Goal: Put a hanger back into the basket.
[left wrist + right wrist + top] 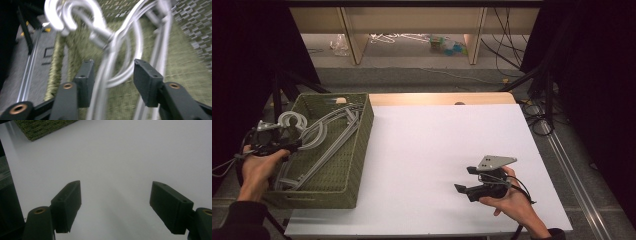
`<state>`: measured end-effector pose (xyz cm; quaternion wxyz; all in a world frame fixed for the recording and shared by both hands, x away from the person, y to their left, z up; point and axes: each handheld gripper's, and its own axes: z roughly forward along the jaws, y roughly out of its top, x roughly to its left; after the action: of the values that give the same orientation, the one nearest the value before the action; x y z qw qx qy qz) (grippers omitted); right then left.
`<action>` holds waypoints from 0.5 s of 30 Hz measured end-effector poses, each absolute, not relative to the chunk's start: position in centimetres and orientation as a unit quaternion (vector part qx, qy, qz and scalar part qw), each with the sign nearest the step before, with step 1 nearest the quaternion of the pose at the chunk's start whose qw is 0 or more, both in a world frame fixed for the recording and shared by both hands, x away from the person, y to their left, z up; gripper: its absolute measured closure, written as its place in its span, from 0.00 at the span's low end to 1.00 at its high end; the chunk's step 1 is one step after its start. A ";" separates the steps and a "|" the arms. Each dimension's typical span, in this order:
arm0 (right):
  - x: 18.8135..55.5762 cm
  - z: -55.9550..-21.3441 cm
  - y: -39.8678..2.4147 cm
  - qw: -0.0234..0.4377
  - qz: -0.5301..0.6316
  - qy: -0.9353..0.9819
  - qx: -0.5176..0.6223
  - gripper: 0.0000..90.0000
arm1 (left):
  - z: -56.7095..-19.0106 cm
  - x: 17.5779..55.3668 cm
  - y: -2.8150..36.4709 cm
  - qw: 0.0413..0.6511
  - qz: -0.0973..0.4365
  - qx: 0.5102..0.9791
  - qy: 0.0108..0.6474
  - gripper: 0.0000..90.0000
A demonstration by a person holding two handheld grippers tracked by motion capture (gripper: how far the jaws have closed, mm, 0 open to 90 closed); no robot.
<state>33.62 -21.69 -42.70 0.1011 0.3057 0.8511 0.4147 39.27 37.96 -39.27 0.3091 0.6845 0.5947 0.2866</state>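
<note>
Hangers (324, 142) of pale grey plastic lie piled in a green woven basket (357, 160) at the left edge of the white table (437, 150), their hooks toward the basket's left wall. The left gripper (287, 135) hangs over that wall, at the hook end of the pile. In the left gripper view, its tongs stand apart with the necks of the hangers (107, 62) running up between them; the pads sit just beside the plastic without pressing on it, so nothing is gripped. The hooks (67, 15) curl just above the basket rim (56, 60), blurred.

The right gripper (464, 180) rests low over the bare table, well apart from the basket, held in the person's right hand (512, 200). Its tongs are spread wide and empty, with a corner of the basket (42, 127) far off in its own view.
</note>
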 end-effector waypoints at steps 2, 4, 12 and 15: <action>33.5 -42.6 -21.7 0.104 0.416 0.851 0.304 0.29 | -38.5 38.6 37.2 0.326 0.291 0.688 0.580 0.51; 33.6 -42.6 -21.7 0.107 0.419 0.851 0.300 0.29 | -37.7 37.8 36.4 0.356 0.291 0.686 0.564 0.46; 33.6 -42.6 -21.7 0.112 0.423 0.848 0.301 0.29 | -36.3 34.6 31.0 0.448 0.282 0.692 0.491 0.32; 33.6 -42.6 -21.6 0.113 0.426 0.846 0.302 0.28 | -36.1 33.5 28.8 0.466 0.275 0.705 0.458 0.30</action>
<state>33.58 -21.64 -42.62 0.1127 0.3019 0.8455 0.4257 33.51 28.82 -36.12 0.4660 0.7055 0.4578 0.2749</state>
